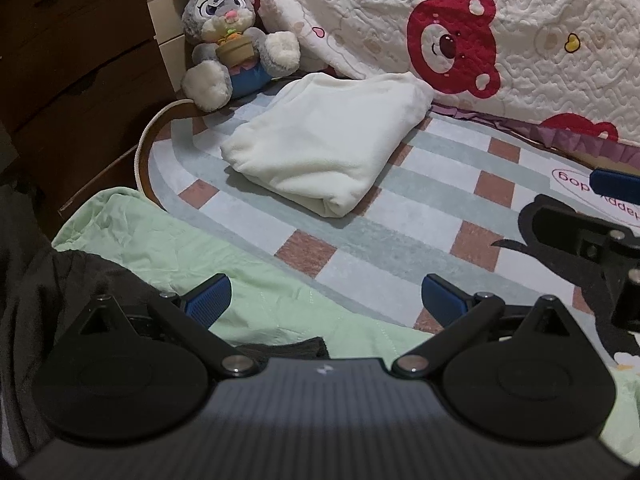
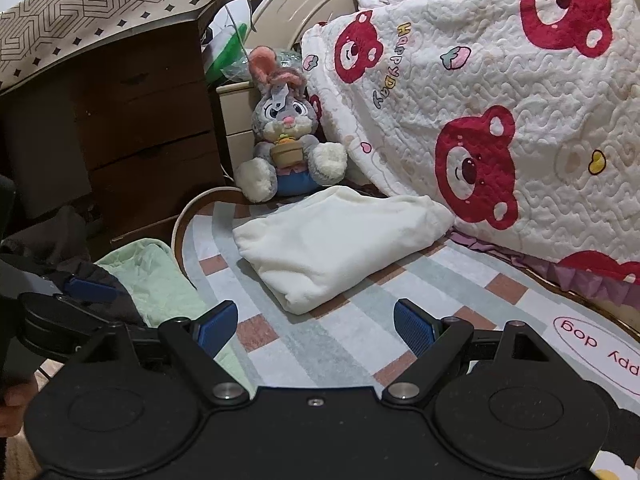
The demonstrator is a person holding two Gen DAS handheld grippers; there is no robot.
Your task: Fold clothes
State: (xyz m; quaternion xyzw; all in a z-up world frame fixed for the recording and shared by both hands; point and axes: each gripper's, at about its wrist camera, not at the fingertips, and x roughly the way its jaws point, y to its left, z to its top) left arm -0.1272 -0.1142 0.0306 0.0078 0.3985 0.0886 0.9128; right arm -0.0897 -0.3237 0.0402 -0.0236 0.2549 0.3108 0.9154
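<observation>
Clothes on the checked rug (image 2: 360, 320): folded cream garment (image 2: 332, 244) lying flat near the far end of the rug, close to the hanging edge of the bear quilt (image 2: 500, 120); one corner of the garment almost under that edge.

Largest in view: bear quilt, white with red bear faces, draped down along the right side of the rug, with a purple frill at its lower edge. Next: dark wooden drawer chest (image 2: 132, 120) beyond the left edge of the rug, covered on top by a cloth with geometric pattern. Checked rug in grey, white and brown squares, rounded at the far left corner, with pink lettering near the right edge.

Pale green garment (image 1: 172, 248) spread and wrinkled over the near left edge of the rug, partly on the floor. Dark garment (image 1: 52, 292) bunched at the left, overlapping the green one.

Grey plush rabbit (image 2: 286, 140) sitting upright at the far left corner of the rug, just beside the quilt, holding a small pot.

Left gripper (image 1: 326, 300) low above the green garment at the near edge of the rug, blue-padded fingers wide apart, nothing between them. Right gripper (image 2: 316, 326) above the bare rug, just in front of the cream garment, fingers also wide apart and holding nothing.
</observation>
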